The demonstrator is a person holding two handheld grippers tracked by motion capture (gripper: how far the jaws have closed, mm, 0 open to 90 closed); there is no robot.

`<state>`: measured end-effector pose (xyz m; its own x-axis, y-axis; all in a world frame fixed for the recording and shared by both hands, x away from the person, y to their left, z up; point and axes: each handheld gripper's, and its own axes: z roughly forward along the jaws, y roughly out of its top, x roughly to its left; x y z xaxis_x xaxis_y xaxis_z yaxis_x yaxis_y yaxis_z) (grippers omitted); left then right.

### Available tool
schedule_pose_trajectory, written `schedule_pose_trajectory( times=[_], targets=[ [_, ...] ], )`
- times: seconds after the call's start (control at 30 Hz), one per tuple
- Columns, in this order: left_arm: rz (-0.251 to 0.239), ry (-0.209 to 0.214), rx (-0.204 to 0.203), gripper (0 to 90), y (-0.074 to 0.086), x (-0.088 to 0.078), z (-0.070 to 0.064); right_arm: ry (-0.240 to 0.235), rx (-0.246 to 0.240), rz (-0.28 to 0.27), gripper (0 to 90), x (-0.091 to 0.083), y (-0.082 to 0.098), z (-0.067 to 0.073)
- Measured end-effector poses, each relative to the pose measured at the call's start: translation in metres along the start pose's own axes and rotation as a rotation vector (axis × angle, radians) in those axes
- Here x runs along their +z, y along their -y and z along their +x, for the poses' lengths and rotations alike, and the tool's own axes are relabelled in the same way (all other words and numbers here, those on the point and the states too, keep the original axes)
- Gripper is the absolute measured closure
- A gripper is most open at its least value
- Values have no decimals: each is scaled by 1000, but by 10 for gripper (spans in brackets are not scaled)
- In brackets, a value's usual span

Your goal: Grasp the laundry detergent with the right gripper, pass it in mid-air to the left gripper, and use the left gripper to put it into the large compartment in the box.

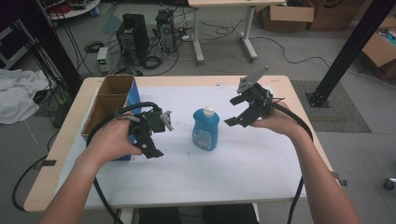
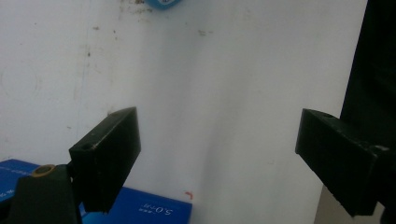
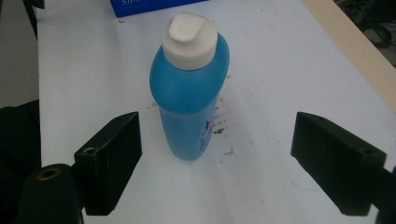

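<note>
The right gripper [image 3: 215, 140] is hanging spread before the upright blue plastic bottle [image 3: 189, 98]; the left gripper [image 2: 217, 154] is gaping empty. A jaw is likely clipping and toppling it.

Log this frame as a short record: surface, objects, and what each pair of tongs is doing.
surface: wooden table under a white sheet
bottle: blue plastic bottle with white flip cap, upright, mid-table, untouched
box: open blue-sided cardboard box at the table's left side
left tongs: open, holding nothing, beside the box
right tongs: open, holding nothing, right of the bottle and aimed at it
</note>
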<state>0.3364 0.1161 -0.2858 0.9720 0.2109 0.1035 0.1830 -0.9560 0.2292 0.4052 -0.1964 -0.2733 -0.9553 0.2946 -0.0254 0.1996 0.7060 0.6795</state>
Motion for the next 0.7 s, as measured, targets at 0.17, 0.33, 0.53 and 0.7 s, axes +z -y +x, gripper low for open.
schedule_pose_trajectory(
  times=[0.17,0.33,0.53,0.7],
  targets=[
    [-1,1,2,148,0,-1,-1,-7,-1,-8,160,8,2,4],
    [1,1,6,147,0,-1,-1,-7,-8,-4,160,18,3,9],
    [-6,-2,-1,147,1,-1,-1,-6,-3,-12,160,31,7,12],
    [-7,-1,-2,147,1,0,-1,-1,-9,-14,160,40,8,15]
  ],
)
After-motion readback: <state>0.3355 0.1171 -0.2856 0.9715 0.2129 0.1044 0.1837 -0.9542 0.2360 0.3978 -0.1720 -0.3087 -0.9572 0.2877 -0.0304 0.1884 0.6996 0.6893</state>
